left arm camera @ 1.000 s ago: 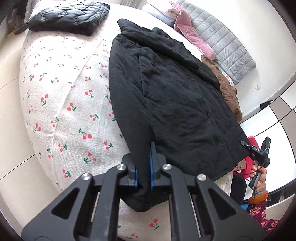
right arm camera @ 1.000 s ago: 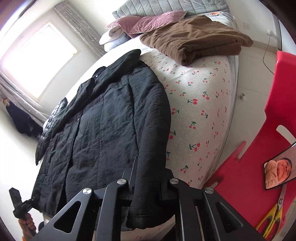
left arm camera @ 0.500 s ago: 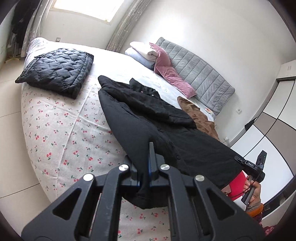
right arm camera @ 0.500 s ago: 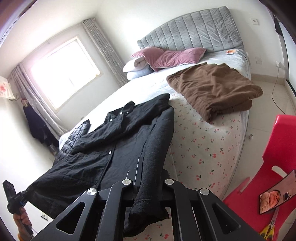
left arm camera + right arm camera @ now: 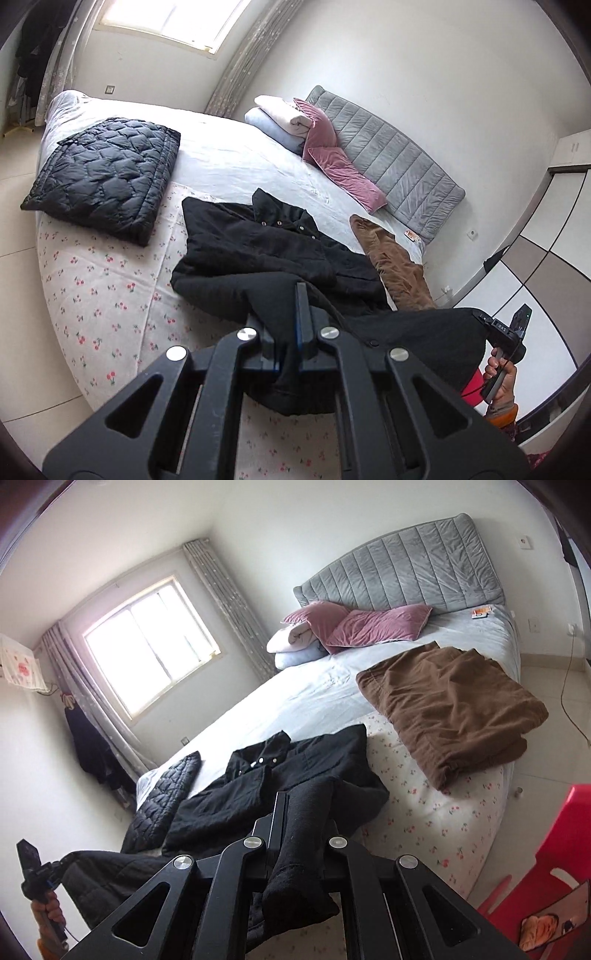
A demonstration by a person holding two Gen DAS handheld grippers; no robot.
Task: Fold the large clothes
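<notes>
White walls enclosed the room, and daylight glared through a window (image 5: 147, 646) at ten o'clock in the right view, grey curtains (image 5: 229, 605) beside it. A grey padded headboard (image 5: 402, 572) stood at one o'clock. Pale floor tiles (image 5: 14, 236) lay at nine o'clock in the left view, panelled wardrobe doors (image 5: 532, 273) at three o'clock.

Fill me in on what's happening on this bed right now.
A person is folding a black coat on the bed. The left gripper and right gripper each have their jaws shut on the coat's hem end, holding it up off the mattress while the collar end lies flat. A folded black quilted jacket and brown garment lie alongside.
</notes>
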